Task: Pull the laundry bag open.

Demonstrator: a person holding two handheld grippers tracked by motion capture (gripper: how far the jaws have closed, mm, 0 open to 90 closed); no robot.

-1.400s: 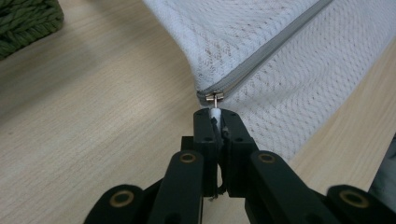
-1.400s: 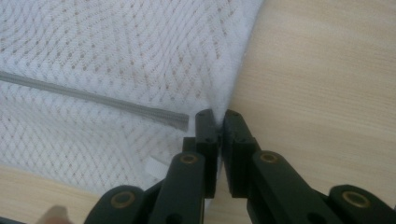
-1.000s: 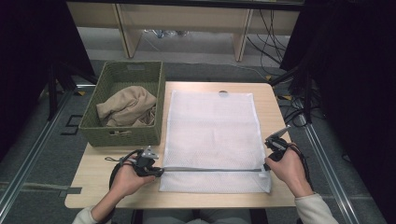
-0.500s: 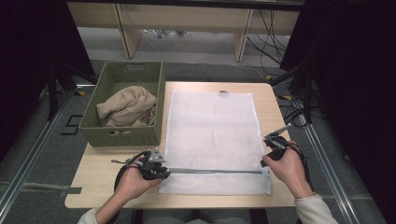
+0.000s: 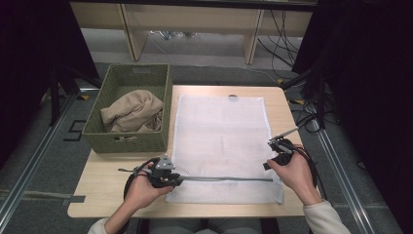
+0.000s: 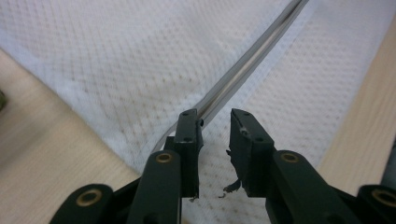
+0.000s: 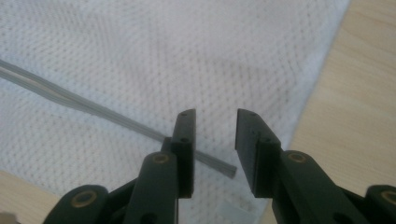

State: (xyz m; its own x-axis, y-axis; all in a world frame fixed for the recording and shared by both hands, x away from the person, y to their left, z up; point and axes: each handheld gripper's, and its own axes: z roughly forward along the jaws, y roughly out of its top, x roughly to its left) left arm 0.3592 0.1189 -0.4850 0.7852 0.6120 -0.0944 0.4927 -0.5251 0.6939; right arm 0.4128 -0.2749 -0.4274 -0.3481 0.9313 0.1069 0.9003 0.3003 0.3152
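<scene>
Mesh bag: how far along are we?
Done: mesh bag lies flat on the table. In hand: both hand-held grippers sit at the zipper ends, left and right, jaws apart, right just opening. Left: the cloth is in the basket, not bagged.

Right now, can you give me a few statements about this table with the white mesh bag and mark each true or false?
1. The white mesh bag lies flat on the table. True.
2. The green basket is empty. False: a beige cloth lies in it.
3. The right gripper clamps the grey zipper. False: its jaws have just been opening; the zipper's end lies between them unpressed.
4. The basket stands left of the bag. True.
</scene>
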